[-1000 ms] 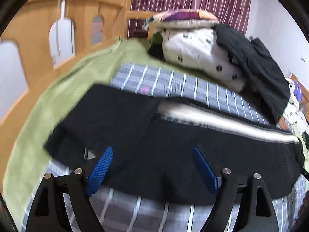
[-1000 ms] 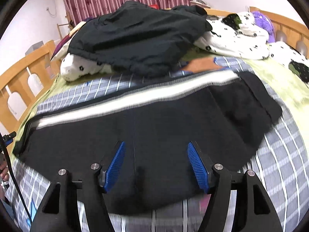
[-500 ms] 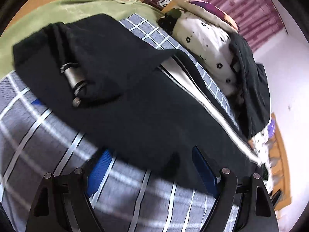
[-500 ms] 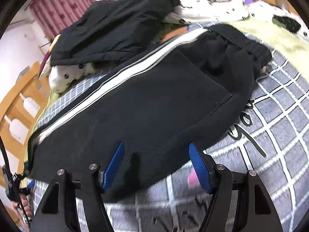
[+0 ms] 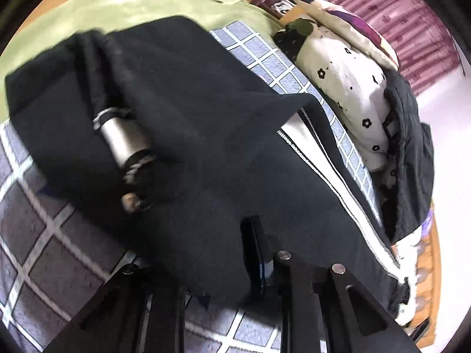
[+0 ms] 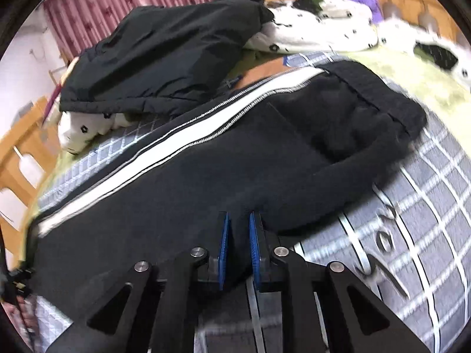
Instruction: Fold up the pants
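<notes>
Black pants (image 5: 206, 135) with a white side stripe (image 6: 188, 138) lie flat along the plaid bed cover. In the left wrist view the cuff end has a silver drawstring toggle (image 5: 123, 138). My left gripper (image 5: 235, 267) is shut on the near edge of the pants; the cloth hides most of its fingers. In the right wrist view the waistband (image 6: 379, 103) lies at the right. My right gripper (image 6: 238, 250) is shut on the near edge of the pants (image 6: 235, 176), with cloth pinched between its blue pads (image 6: 223, 247).
A grey-blue plaid cover (image 6: 418, 214) tops a green sheet (image 5: 123, 8). A black jacket (image 6: 164, 58) lies on white flowered bedding (image 5: 347, 88) at the back. A wooden bed frame (image 6: 17, 153) rings the mattress; striped maroon curtains (image 6: 88, 11) hang behind.
Both grippers dropped down to the near edge of the pants and closed on it. They were open above the cloth before.
</notes>
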Demonstrator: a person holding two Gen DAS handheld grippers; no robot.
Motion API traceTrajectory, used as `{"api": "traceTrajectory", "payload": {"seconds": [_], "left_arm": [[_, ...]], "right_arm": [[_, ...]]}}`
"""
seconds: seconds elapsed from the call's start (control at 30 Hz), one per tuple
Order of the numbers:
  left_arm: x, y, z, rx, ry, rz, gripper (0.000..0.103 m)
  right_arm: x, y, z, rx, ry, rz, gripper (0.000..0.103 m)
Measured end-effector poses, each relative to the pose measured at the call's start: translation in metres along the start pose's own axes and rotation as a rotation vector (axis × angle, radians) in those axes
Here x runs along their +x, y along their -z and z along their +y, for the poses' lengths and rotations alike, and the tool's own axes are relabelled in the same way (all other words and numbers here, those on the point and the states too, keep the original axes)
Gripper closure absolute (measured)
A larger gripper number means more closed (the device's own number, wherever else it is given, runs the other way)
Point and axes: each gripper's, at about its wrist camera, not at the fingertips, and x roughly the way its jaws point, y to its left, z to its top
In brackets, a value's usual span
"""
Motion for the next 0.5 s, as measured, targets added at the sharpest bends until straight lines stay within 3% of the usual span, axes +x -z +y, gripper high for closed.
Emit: {"api": "traceTrajectory", "payload": {"seconds": [0.07,0.13,0.23,0.3,0.37,0.5], "left_arm": [[-0.003,0.003,0.005,-0.013,0.016,0.004,0.081],[-0.008,0.011,0.007,-0.002,0.021,-0.004,0.080],[-0.016,0.023,0.002,0.067,0.002,-0.020,0.075],[-0.014,0.025,-0.004,0.107,0.005,-0.018,0.064],[-0.012,0.022,-0.009,0.120,0.037,-0.004,0.043],[-0.001,0.012,-0.022,0.152,-0.012,-0.024,0.041]], "right_arm": [[-0.014,0.010,-0.015,0.068,-0.058,0.026,0.068],[-0.028,0.023,-0.027,0.102,-0.097,0.026,0.044],[-0.035,0.038,-0.028,0.074,-0.087,0.041,0.043],[-0.029,0.044,-0.027,0.065,-0.097,0.065,0.043],[-0.021,0.047,-0.025,0.073,-0.095,0.069,0.043],[0.010,0.032,-0.015,0.079,-0.083,0.038,0.043]]}}
